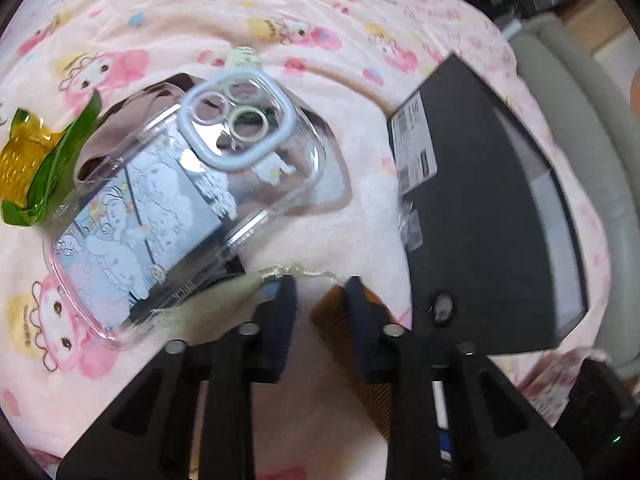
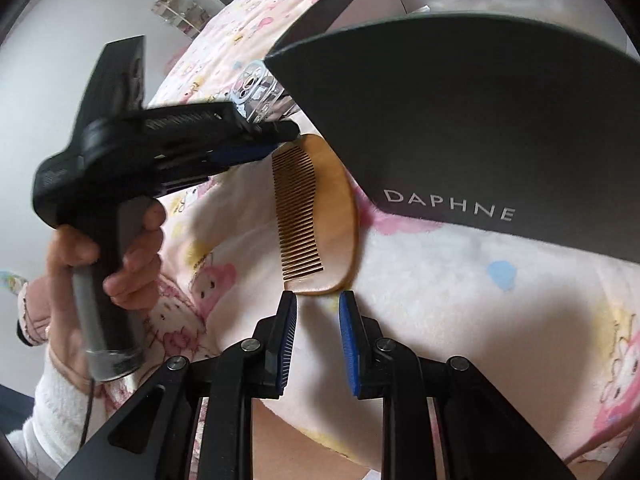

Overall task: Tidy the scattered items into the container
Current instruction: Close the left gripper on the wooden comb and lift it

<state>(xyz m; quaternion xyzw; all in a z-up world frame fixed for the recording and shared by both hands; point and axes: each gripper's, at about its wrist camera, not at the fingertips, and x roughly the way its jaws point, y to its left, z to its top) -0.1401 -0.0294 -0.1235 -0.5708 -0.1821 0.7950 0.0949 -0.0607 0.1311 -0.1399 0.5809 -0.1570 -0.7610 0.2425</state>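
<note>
Because the case (image 1: 180, 184) hangs clear of the blanket (image 1: 320, 20) with a shadow under it, it is judged to be carried, not resting. The left gripper (image 1: 320, 288) is drawn in as far as it goes. The case's tassel cord (image 1: 316, 275) lies across its tips, and the case itself sits just ahead and to the left of them. The grip appears to be on that cord or the case corner; which one cannot be told.

The box (image 1: 480, 200) stands ahead and to the right of the same gripper, near enough to receive the case. A green-gold wrapper (image 1: 36, 168) lies far to its left.

The right gripper (image 2: 318, 300) holds nothing. Its jaws stand narrowly apart, with the comb (image 2: 316, 216) flat just ahead of the tips, placed for the next pick. A black DAPHNE panel (image 2: 460, 120), probably the lid, rises ahead and to the right.

The surface is a bed under a soft pink cartoon-print blanket. A white wall and a small shelf (image 2: 180, 12) show far to the left.
</note>
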